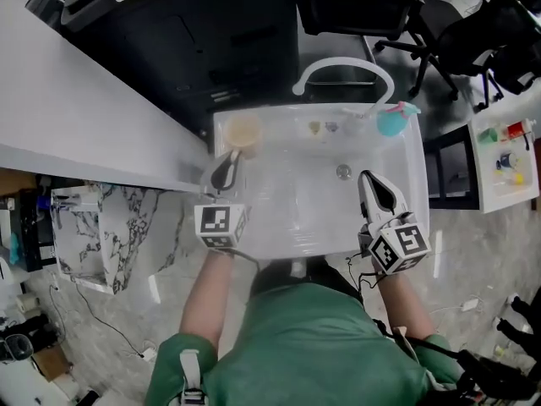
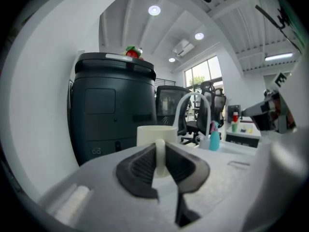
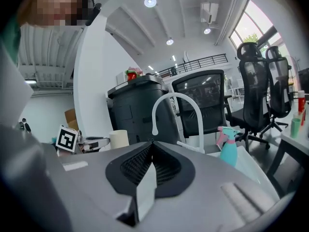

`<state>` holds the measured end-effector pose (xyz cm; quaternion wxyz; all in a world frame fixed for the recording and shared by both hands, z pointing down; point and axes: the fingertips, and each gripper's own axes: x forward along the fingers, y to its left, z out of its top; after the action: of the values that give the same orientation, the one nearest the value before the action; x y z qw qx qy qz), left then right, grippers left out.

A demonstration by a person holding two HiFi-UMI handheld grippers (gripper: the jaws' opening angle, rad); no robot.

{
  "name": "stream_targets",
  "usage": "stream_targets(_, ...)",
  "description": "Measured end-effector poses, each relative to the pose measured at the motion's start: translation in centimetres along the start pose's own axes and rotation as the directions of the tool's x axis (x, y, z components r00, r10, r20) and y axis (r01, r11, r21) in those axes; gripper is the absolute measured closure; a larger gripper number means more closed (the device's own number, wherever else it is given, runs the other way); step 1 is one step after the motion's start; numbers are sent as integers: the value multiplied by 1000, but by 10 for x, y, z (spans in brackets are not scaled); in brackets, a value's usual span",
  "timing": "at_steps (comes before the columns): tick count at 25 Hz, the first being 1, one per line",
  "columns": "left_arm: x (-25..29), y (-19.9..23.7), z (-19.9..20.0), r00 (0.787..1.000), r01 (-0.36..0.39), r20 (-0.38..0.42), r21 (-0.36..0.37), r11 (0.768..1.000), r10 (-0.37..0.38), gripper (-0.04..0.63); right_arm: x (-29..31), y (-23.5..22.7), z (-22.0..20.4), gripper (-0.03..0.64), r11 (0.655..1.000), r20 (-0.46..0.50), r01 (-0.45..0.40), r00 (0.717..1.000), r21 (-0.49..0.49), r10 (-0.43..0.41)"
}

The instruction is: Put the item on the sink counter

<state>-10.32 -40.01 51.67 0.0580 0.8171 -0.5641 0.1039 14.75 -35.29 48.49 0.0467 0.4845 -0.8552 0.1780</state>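
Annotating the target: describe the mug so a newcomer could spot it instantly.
Find the white sink with the arched faucet. At its far-left corner is a cream mug, its handle pinched by the left hand-held gripper. It's the only cup; the far-right corner holds a teal spray bottle.

Sink basin middle open; drain flush in floor. Far-left corner occupied: cup, left gripper clamped on its handle. Far edge: faucet arches over centre, small bits by its base. Far-right corner blocked by spray bottle. Right gripper, jaws together, over basin's right side. Black bin close behind far edge; white table flanks left edge.
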Motion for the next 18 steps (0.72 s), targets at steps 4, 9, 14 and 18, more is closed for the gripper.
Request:
stream_targets(4,25,1,-14,1000,-2,-24,-8,1000,2,558,11,-13,-9,615,1000,-25,-3,1000,0,3)
stream_targets(9,54,0,-33,998,12,-54,-17,1000,-13,558,18,-25,-18,615,1000,-57,18,998,8,-18)
stream_targets(14,82,-12,-51,996,42,-78,-9,999,-42,558,18,-39,-27,615,999,-74,38,997,14,-37)
stream_targets(18,104,-26,-65,992,76,-100,6,997,-75,558,17,-49,-32,615,998,-87,60,995,24,-58)
